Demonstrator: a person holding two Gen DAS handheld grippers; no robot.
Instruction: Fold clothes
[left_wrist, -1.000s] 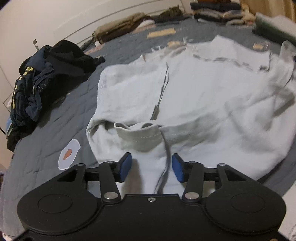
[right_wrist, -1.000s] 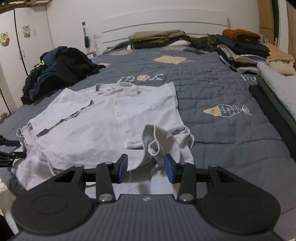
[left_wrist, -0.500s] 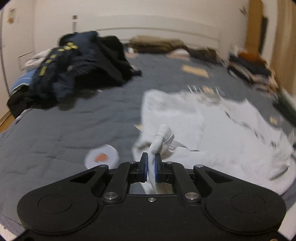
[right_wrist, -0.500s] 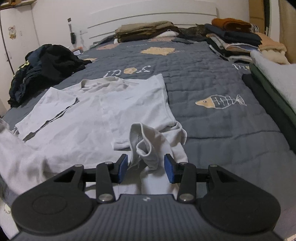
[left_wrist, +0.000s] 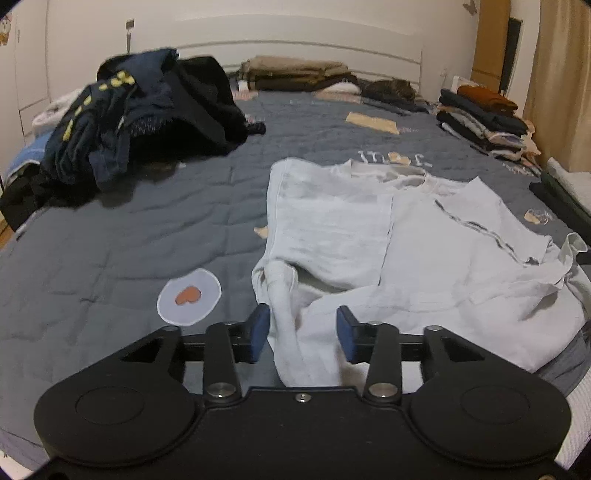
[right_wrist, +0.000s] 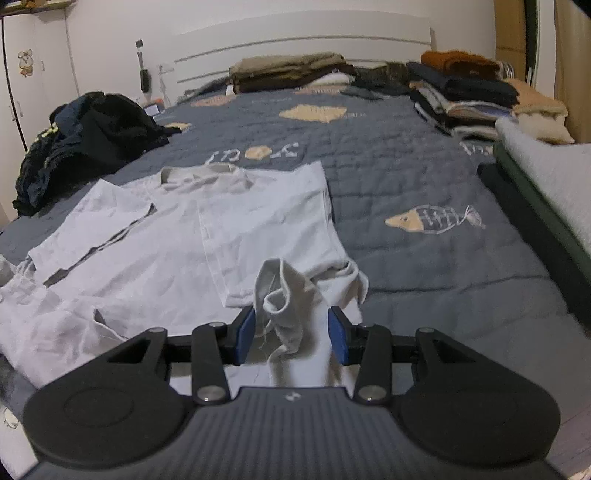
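A pale grey long-sleeved shirt (left_wrist: 424, 258) lies spread on the grey quilt (left_wrist: 110, 251), its sleeves folded in over the body. My left gripper (left_wrist: 302, 330) is open at the shirt's near left corner, and a bunched fold of the fabric (left_wrist: 286, 306) runs between its blue pads. In the right wrist view the same shirt (right_wrist: 166, 240) lies ahead and to the left. My right gripper (right_wrist: 291, 334) is open too, with a raised sleeve cuff (right_wrist: 286, 291) standing between its fingers, touching neither pad clearly.
A heap of dark clothes (left_wrist: 140, 122) sits at the quilt's far left. Folded stacks line the headboard (left_wrist: 295, 72) and the right side (left_wrist: 484, 118). A thick grey folded blanket (right_wrist: 546, 173) borders the right edge. The bed's near edge lies just under both grippers.
My left gripper shut on the shirt's corner half a second ago, pulled it and swung level, and now stands open again. My right gripper stayed open and moved in around the cuff.
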